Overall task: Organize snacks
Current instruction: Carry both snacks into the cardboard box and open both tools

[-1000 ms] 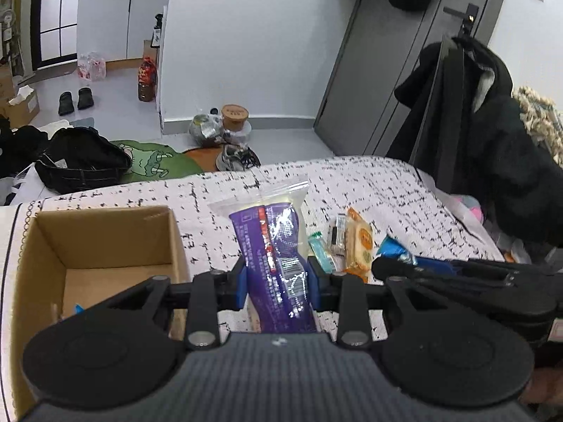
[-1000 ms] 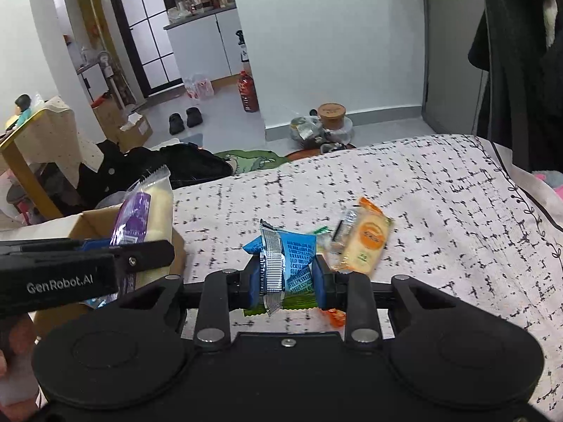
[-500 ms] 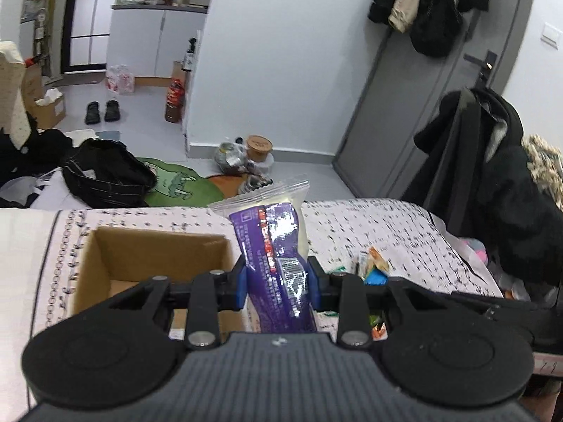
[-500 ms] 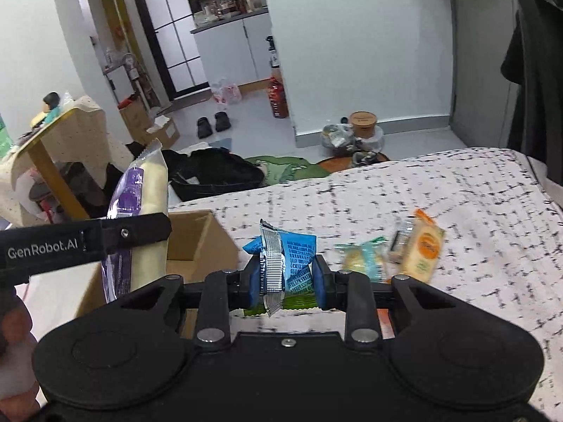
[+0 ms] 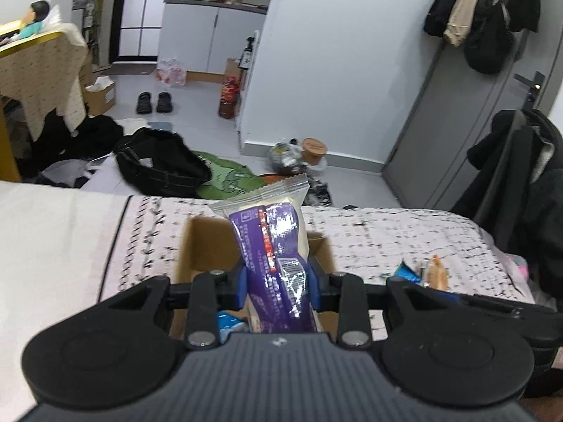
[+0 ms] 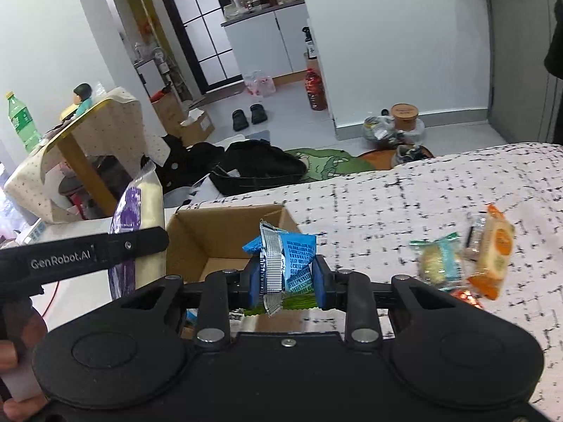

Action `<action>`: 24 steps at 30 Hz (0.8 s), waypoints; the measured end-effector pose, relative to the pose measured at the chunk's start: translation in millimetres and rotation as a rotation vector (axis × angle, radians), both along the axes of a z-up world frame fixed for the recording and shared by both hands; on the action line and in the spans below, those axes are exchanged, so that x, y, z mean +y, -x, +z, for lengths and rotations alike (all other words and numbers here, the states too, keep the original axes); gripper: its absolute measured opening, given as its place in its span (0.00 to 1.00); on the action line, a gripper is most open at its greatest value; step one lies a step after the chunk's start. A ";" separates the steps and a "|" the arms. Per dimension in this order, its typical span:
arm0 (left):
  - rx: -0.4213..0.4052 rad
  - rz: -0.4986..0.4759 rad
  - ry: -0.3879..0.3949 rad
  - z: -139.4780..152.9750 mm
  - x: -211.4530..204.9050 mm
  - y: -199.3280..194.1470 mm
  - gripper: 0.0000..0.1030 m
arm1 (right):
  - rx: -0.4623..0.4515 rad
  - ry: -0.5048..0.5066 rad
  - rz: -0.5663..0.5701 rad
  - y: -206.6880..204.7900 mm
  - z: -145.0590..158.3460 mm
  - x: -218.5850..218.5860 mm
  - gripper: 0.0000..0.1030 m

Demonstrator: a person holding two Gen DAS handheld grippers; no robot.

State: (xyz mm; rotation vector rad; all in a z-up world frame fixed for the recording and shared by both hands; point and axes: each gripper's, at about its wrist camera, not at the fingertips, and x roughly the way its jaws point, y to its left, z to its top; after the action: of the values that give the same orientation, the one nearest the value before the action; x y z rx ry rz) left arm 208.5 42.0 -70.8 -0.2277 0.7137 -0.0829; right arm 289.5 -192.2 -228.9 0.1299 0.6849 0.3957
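Between the blue pads of the left gripper (image 5: 278, 286) a purple snack pack (image 5: 274, 246) is clamped upright, its crimped clear top rising above the fingers and over the open cardboard box (image 5: 197, 246). Likewise, the right gripper (image 6: 286, 286) is closed on a blue foil snack packet (image 6: 292, 256), held just before the same box, near its right wall. Inside the box, a blue wrapper (image 5: 228, 320) lies on the bottom. Box and loose snacks rest on a white bed cover (image 6: 404, 204) with a black dash pattern; an orange packet (image 6: 494, 249) and a green-edged packet (image 6: 438, 262) lie to the right. Beyond the bed edge: grey floor, black bag (image 5: 162, 168), green mat (image 6: 323, 165), slippers (image 5: 155, 101), grey door (image 5: 468, 112) with hung coats.
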 end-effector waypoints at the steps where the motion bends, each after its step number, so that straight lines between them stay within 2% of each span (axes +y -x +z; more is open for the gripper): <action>1: 0.005 0.004 -0.008 -2.1 2.7 -0.9 0.31 | 0.003 -0.001 0.005 -1.0 -0.8 3.4 0.28; 6: 0.038 0.013 -0.046 -15.5 14.1 -5.6 0.31 | 0.012 -0.002 0.023 -4.8 -5.4 15.2 0.28; 11: 0.106 0.014 -0.069 -36.5 19.5 -15.8 0.32 | 0.024 -0.001 0.028 -7.1 -9.4 22.4 0.28; 14: 0.126 0.031 -0.094 -42.7 20.2 -18.3 0.35 | 0.031 0.002 0.032 -7.7 -11.8 25.4 0.28; 18: 0.088 0.047 -0.080 -34.8 24.1 -13.5 0.47 | 0.035 0.004 0.036 -9.4 -13.6 27.2 0.28; 24: 0.065 0.096 -0.051 -24.8 30.7 -7.4 0.58 | 0.029 -0.005 0.047 -12.2 -10.6 33.0 0.29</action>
State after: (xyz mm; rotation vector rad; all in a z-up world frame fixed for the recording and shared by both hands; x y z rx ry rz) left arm 215.9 72.7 -95.5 -0.2162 0.7678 0.0341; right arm 301.7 -159.3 -239.5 0.1244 0.7170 0.4414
